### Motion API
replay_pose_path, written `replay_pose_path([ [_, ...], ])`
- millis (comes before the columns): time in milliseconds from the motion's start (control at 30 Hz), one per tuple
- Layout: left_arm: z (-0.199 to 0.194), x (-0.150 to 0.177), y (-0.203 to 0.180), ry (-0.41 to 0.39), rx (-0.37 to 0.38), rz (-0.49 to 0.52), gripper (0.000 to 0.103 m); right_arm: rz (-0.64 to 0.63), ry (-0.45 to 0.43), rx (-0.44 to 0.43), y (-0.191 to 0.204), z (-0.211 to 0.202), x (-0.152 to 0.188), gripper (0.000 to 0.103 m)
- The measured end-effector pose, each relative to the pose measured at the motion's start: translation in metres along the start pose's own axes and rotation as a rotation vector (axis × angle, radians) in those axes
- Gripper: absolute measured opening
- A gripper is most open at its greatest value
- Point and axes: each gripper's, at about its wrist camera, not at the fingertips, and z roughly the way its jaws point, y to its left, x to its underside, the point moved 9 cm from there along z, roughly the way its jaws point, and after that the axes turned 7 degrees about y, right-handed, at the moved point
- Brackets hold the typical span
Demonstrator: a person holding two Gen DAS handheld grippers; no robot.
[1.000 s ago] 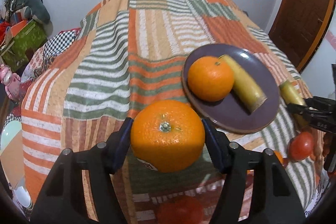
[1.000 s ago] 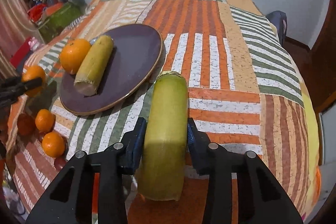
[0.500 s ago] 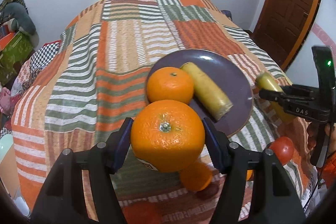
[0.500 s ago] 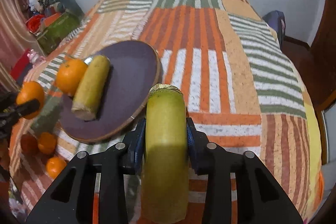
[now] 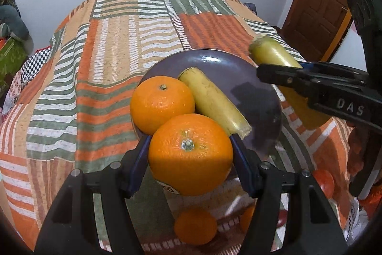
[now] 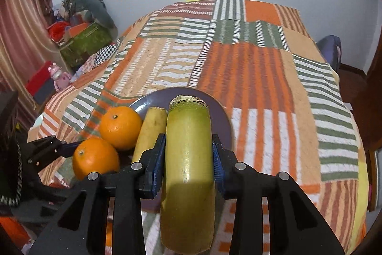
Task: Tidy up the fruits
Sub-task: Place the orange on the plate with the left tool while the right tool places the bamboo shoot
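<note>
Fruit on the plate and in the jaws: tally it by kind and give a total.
Oranges: 2, plate orange and held orange in left gripper
Yellow-green pieces: 2, plate piece and held piece in right gripper
Total: 4

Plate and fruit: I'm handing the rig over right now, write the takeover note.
Left gripper: shut on an orange, held at the near rim of the plate.
Right gripper: shut on a banana piece, held over the plate's right side.
Done: one orange and one banana piece lie on the plate, touching.
Left: set down both held fruits, then fetch the loose fruit on the blanket nearby.
</note>
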Motion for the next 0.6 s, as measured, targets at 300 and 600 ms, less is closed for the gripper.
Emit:
replay_pose_path([
  [300, 0.013, -0.004, -0.004, 0.025, 0.015, 0.021, 0.065, 0.032, 0.07, 0.006, -0.004, 0.038, -0.012, 0.033],
  [600, 0.016, -0.005, -0.002, 0.054, 0.031, 0.014, 0.066, 0.01, 0.125, 0.018, -0.006, 0.048, -0.01, 0.033],
])
